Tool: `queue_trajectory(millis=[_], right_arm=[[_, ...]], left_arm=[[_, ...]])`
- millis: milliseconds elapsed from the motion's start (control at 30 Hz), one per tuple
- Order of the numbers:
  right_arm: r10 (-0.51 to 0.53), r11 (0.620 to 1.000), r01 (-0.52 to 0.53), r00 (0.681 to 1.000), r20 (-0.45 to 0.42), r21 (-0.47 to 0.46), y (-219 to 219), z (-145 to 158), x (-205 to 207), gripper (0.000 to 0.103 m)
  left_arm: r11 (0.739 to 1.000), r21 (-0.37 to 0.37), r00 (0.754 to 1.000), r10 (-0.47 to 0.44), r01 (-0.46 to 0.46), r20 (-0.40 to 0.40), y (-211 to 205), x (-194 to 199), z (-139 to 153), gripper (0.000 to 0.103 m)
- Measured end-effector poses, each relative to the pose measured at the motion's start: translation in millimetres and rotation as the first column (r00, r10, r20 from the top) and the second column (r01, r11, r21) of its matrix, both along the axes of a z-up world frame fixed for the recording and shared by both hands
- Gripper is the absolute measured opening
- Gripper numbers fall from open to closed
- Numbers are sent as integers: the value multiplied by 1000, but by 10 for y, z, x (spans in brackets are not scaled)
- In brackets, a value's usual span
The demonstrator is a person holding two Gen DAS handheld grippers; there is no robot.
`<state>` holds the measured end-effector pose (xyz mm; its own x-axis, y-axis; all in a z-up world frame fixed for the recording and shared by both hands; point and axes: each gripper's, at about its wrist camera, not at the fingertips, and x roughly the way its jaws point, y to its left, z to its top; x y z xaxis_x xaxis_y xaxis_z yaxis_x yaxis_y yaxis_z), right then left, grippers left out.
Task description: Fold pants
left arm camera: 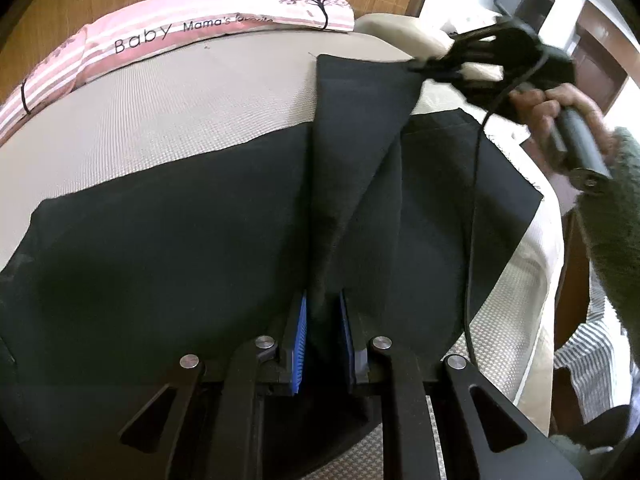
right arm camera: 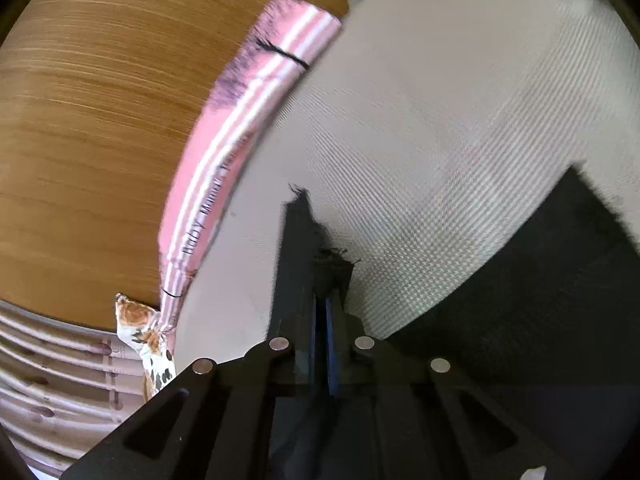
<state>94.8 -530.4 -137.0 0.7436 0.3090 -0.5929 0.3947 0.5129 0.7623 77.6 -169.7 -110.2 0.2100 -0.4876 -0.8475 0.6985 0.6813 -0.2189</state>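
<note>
Both claws, left claw and right claw, pinch the black pants over the mattress.

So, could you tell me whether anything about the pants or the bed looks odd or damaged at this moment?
Nothing looks damaged or spilled. The black pants lie on the beige mattress, with one fold lifted between the left gripper and the right gripper. The only rough spot is the frayed, thready hem at the right gripper's tips.

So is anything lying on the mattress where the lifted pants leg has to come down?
Nothing visible does. Both tools, left and right, grip the black pants; the mattress beyond is bare up to the pink pillow at its edge.
</note>
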Motion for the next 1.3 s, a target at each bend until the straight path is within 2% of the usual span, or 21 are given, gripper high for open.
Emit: queue_trajectory(millis=[133,233,300,433,533,700,800,900,1033,1067,1100,1133,1167,1300], right_arm=[[-97,994,99,995,35,-49,-169,275,-545,4],[-186,977,185,983,-1,-111,-282,298,-1065,4],[-241,964,233,970,-44,-131,-339,196,-1378,4],[-305,950,282,932,-195,-135,-385,-274,-1786,4],[-320,946,301,926,-201,-117,-378,-419,-1872,2],[-334,936,304,928,-167,-179,-350,-236,-1874,2],[-346,928,300,913,-215,-222,-345,-326,-1899,2],[-354,927,311,910,-215,-209,-368,-419,-1955,0],[-336,933,286,910,-243,-220,-367,-381,-1874,2],[-343,931,293,907,-244,-218,-381,-367,-1890,6],[-360,923,304,898,-252,-236,-395,-327,-1912,16],[-378,913,312,887,-264,-262,-405,-289,-1938,22],[-392,905,316,880,-270,-284,-411,-246,-1961,34],[-368,900,283,900,-233,-330,-369,2,-1913,34]], left_arm=[[999,-12,999,-42,42,27,-84,-89,72,16],[994,-5,993,-105,106,62,-195,-220,107,16],[988,18,984,-151,150,91,-291,-326,97,16],[975,97,970,-211,200,119,-430,-464,-13,16],[969,119,962,-232,216,146,-451,-517,-9,16],[967,135,959,-235,214,161,-462,-572,-26,16],[966,143,957,-237,215,165,-463,-606,-31,17],[964,142,960,-244,224,141,-443,-594,-13,20],[972,97,972,-223,216,75,-298,-560,75,28],[976,81,976,-208,203,64,-238,-547,105,31],[981,67,981,-186,182,52,-166,-510,140,38],[987,55,987,-155,153,45,-67,-457,185,44],[992,39,992,-118,116,49,55,-398,241,46],[998,23,993,53,-55,107,542,-126,408,47]])
